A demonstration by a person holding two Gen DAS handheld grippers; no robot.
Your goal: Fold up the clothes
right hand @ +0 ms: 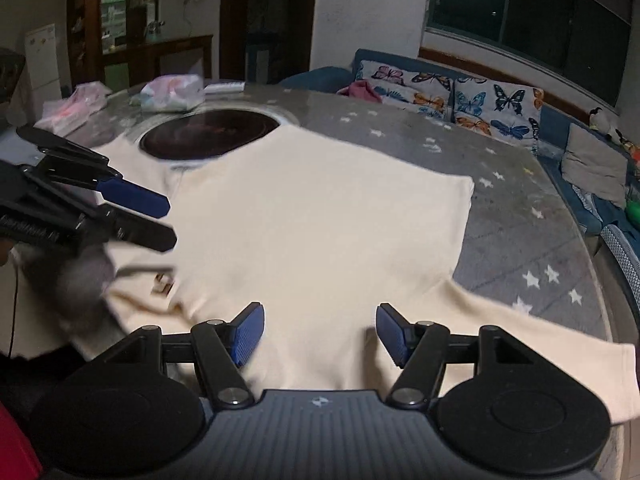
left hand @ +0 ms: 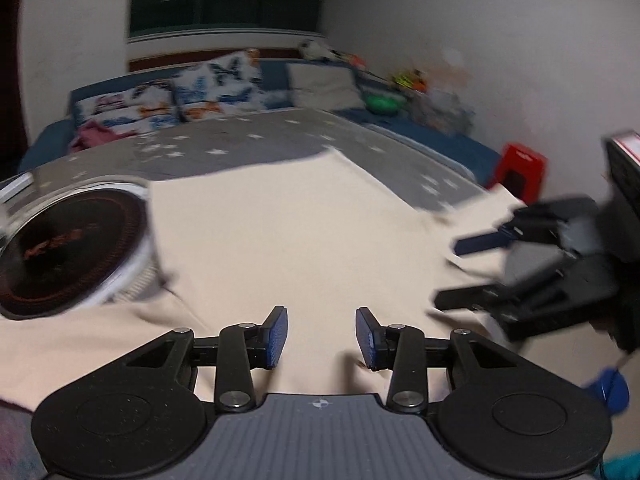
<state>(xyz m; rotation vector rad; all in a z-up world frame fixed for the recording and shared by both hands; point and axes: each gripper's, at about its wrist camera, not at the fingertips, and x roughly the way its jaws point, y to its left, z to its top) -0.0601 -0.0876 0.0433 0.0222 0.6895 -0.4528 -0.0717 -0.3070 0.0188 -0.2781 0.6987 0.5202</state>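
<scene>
Cream cotton fills the near ground of both views: the shirt [right hand: 320, 216] lies spread flat on the surface [right hand: 520, 232], and both tongs hang just over its near edge. The left tongs [left hand: 321, 334] stand partly open, blue pads apart, with only flat cloth seen between them and nothing pinched. The right tongs [right hand: 320, 332] stand wider, also holding nothing – their pads are clear of the cloth below. No earlier view is at hand to tell more of their jaws. From the left view the right tongs come in from the right over a sleeve; from the right view the left tongs sit at the left, above a small dark label [right hand: 163, 283] near the collar. A sleeve [right hand: 560, 352] trails off to the right near corner.

The surface is round, grey, glossy and strewn with white stars. Set into it past the shirt is a round black cooktop [right hand: 210, 135] with a pale ring, and the shirt's far edge overlaps it.

Farther off, two thin plastic bags [right hand: 172, 90] lie on the surface – pink and pale things show through, too blurred to name. Behind stands a blue sofa [right hand: 576, 128] with butterfly cushions [right hand: 452, 100], a pink cloth [right hand: 362, 90] and a grey pillow [right hand: 596, 168]. A red stool [left hand: 520, 168] stands by the wall, and a dark window [right hand: 532, 12] reflects a ceiling lamp.
</scene>
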